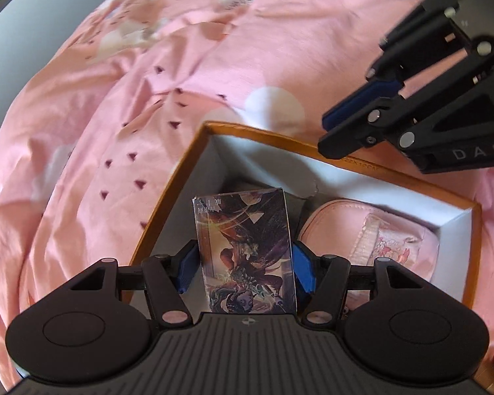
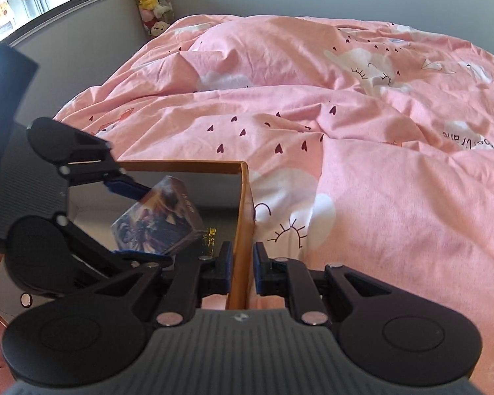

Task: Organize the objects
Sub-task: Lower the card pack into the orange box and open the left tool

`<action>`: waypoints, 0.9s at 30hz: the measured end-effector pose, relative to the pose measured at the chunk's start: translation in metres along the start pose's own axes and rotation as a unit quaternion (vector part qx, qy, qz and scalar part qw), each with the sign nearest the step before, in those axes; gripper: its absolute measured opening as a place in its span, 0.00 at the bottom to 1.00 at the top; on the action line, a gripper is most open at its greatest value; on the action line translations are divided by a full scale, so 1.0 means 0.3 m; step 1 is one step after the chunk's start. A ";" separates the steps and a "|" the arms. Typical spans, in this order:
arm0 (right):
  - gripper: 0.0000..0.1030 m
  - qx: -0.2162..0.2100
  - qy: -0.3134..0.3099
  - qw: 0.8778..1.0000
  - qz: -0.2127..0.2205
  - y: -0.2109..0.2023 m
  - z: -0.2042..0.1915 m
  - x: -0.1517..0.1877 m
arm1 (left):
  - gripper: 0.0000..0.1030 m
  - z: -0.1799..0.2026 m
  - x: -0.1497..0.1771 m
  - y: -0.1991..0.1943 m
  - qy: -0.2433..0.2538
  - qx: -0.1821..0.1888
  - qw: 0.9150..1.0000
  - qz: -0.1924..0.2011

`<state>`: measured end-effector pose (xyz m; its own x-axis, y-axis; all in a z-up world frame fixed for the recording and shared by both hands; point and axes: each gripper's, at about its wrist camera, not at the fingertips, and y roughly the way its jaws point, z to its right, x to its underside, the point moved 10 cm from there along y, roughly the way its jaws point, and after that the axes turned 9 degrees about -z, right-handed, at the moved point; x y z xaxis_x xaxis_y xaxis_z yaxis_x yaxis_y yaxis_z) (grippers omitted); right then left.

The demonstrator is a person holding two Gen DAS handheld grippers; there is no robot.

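So the card box [image 1: 245,250] is held in the left gripper [image 1: 243,263] over the orange box's [image 1: 345,161] near corner on the bed [image 2: 378,164], a pink pouch [image 1: 372,230] is already stowed inside, the right gripper [image 2: 242,270] is clamped narrowly on the wall, and only the drop is probably left.

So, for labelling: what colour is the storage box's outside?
Orange-brown box, white inside; clearest in the right wrist view.

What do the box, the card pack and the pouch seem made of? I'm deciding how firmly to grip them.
Box: stiff cardboard, matte orange outside, white inside, one inner edge torn. Card pack: printed paperboard, probably film-wrapped, since it shines. Pouch: soft pink fabric or faux leather with a slight sheen; hard to tell which.
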<state>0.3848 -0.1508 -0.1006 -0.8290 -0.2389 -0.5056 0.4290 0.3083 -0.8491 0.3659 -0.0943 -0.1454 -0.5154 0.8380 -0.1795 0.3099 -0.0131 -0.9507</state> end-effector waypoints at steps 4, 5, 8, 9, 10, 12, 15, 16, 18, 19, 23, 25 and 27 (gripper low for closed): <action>0.15 -0.009 0.003 1.000 0.003 0.007 -0.002 0.002 | 0.67 0.027 -0.035 0.044 0.061 -0.001 0.998 -0.021; 0.15 -0.010 0.003 1.000 0.003 0.009 -0.001 0.001 | 0.67 0.034 -0.042 0.054 0.078 -0.005 0.997 -0.024; 0.15 -0.016 0.007 1.000 0.003 0.011 0.003 0.002 | 0.67 0.049 -0.053 0.077 0.127 -0.014 0.991 -0.030; 0.15 -0.018 0.009 1.000 0.003 0.012 0.004 0.003 | 0.67 0.051 -0.054 0.082 0.137 -0.014 0.990 -0.032; 0.15 -0.020 0.010 1.000 0.004 0.014 0.005 0.004 | 0.67 0.051 -0.057 0.088 0.144 -0.014 0.989 -0.033; 0.15 -0.023 0.013 1.000 0.002 0.016 0.008 0.008 | 0.69 0.050 -0.057 0.096 0.153 -0.019 0.988 -0.032; 0.15 -0.026 0.017 0.999 -0.001 0.020 0.010 0.015 | 0.72 0.045 -0.058 0.093 0.162 -0.046 0.986 -0.019; 0.15 -0.028 0.018 0.999 -0.002 0.020 0.010 0.017 | 0.74 0.042 -0.060 0.088 0.160 -0.053 0.986 -0.013; 0.15 -0.026 0.019 0.999 -0.003 0.019 0.008 0.021 | 0.76 0.039 -0.061 0.077 0.147 -0.052 0.988 -0.005; 0.15 -0.026 0.018 0.999 -0.004 0.020 0.007 0.022 | 0.76 0.038 -0.060 0.070 0.139 -0.051 0.989 -0.003; 0.15 -0.027 0.018 0.999 -0.007 0.021 0.003 0.027 | 0.76 0.024 -0.037 0.042 0.103 -0.037 0.994 -0.012; 0.15 -0.027 0.017 0.999 -0.009 0.022 -0.001 0.030 | 0.76 0.005 -0.011 0.043 0.063 -0.020 0.997 -0.037; 0.15 -0.024 0.013 1.000 -0.012 0.023 -0.008 0.033 | 0.75 -0.007 0.018 0.046 0.026 -0.002 0.998 -0.056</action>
<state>0.3787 -0.1488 -0.1112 -0.8484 -0.2225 -0.4803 0.3917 0.3465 -0.8524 0.3690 -0.0888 -0.1591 -0.5046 0.8614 -0.0579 0.2562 0.0854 -0.9628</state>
